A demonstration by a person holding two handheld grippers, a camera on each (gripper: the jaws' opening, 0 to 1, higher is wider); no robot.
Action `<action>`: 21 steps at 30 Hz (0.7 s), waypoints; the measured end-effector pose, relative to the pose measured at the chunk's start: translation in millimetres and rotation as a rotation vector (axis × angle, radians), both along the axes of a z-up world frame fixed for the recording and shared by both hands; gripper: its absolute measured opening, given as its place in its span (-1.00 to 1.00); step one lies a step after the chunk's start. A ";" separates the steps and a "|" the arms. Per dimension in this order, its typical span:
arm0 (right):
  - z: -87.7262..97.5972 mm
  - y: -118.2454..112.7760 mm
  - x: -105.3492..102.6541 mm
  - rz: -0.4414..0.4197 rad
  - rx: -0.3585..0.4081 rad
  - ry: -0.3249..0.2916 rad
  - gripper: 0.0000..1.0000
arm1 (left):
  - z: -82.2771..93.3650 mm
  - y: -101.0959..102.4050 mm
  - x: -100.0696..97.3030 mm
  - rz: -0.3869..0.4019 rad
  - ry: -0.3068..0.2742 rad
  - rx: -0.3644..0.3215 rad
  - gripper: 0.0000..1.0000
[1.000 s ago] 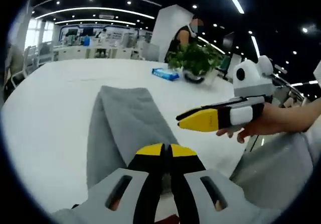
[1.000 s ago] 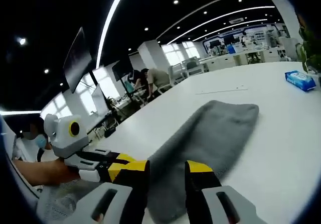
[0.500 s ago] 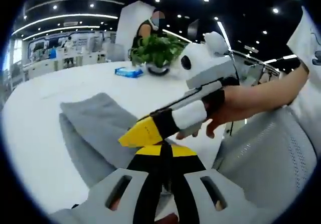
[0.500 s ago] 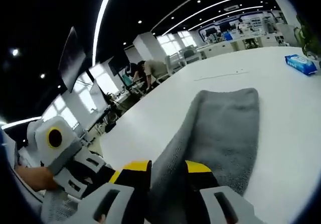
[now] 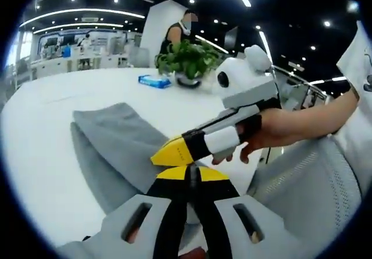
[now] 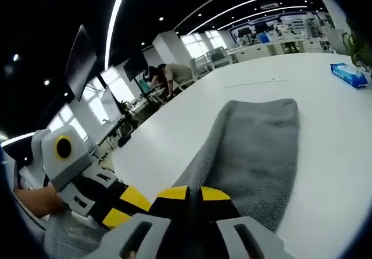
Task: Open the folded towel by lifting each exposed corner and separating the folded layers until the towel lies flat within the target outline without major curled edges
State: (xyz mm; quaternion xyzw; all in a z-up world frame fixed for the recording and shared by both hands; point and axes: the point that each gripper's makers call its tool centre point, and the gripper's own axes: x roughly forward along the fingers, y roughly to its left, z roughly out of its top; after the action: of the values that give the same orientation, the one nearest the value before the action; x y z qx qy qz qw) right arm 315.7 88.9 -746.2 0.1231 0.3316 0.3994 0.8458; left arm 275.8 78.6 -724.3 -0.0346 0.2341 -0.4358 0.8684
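Note:
A grey folded towel [image 5: 116,137] lies as a long strip on the white table [image 5: 35,154], running away from both grippers. My left gripper [image 5: 189,175] sits at the towel's near end with its yellow-tipped jaws pressed together on the cloth there. The right gripper [image 5: 168,153] reaches in from the right, held by a hand [image 5: 279,128], its tips just above mine. In the right gripper view the right gripper [image 6: 193,194] is shut on the near edge of the towel [image 6: 256,143]. The left gripper [image 6: 125,207] lies close beside it on the left.
A potted plant [image 5: 189,58] and a blue packet [image 5: 154,81] stand at the table's far side; the packet [image 6: 349,75] is also past the towel's far end. Bare white table [image 6: 337,154] lies on both sides of the towel. People sit at distant desks.
The right gripper's jaws, open around the towel's near edge before, have shut on it. The right gripper has come in close above the left one. The left jaws stayed shut.

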 end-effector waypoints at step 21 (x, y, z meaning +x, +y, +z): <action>3.2 -25.5 15.6 -0.101 -0.022 -0.018 -0.99 | -71.0 56.8 12.7 0.168 0.126 0.369 -0.90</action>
State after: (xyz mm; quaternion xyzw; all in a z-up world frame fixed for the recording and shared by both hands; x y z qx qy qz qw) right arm 331.3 63.4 -743.0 0.1269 0.3219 0.3535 0.8691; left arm 288.5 135.4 -795.3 0.0785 0.3603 -0.3083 0.8769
